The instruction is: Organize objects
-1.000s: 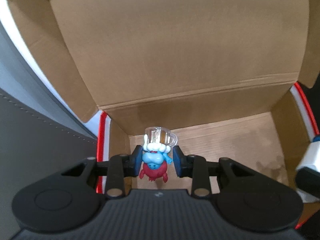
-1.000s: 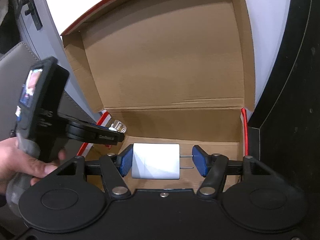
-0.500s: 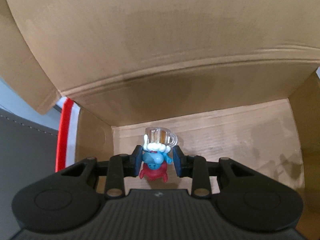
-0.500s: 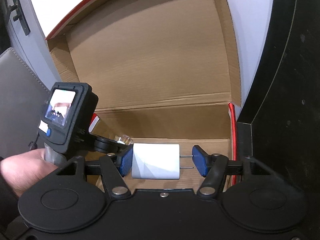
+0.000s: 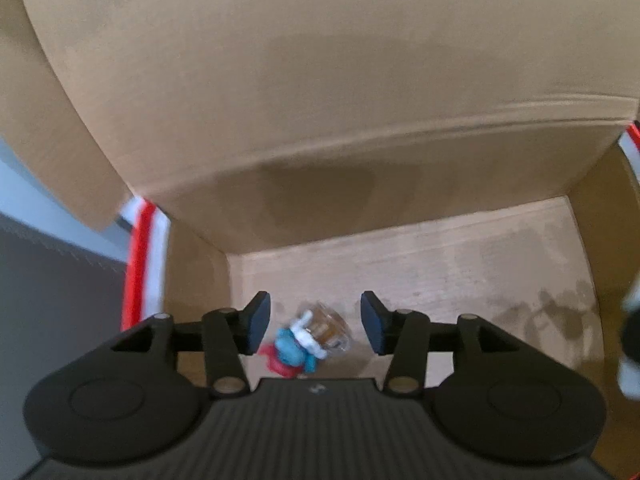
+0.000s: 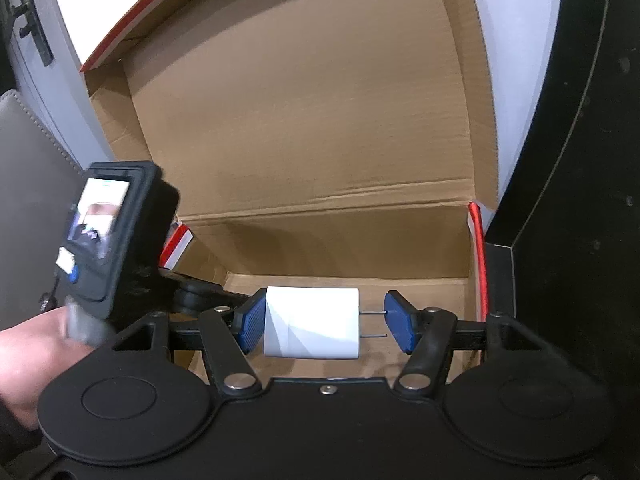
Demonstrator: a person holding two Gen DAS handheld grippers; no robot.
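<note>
My left gripper is open inside the cardboard box, near its left wall. A small blue and red figurine with a clear mug lies loose and blurred between the fingers, touching neither pad. My right gripper is shut on a white charger plug: the left pad presses its body and the two metal prongs reach the right pad. It hangs over the near edge of the same box.
The box lid stands open behind. The left handheld unit with its screen and a hand sit at the right view's left. A grey padded surface lies left of the box, a black surface right.
My left gripper has opened and let go of the figurine, which has dropped and tipped over in the box. The right gripper has kept its hold on the plug.
</note>
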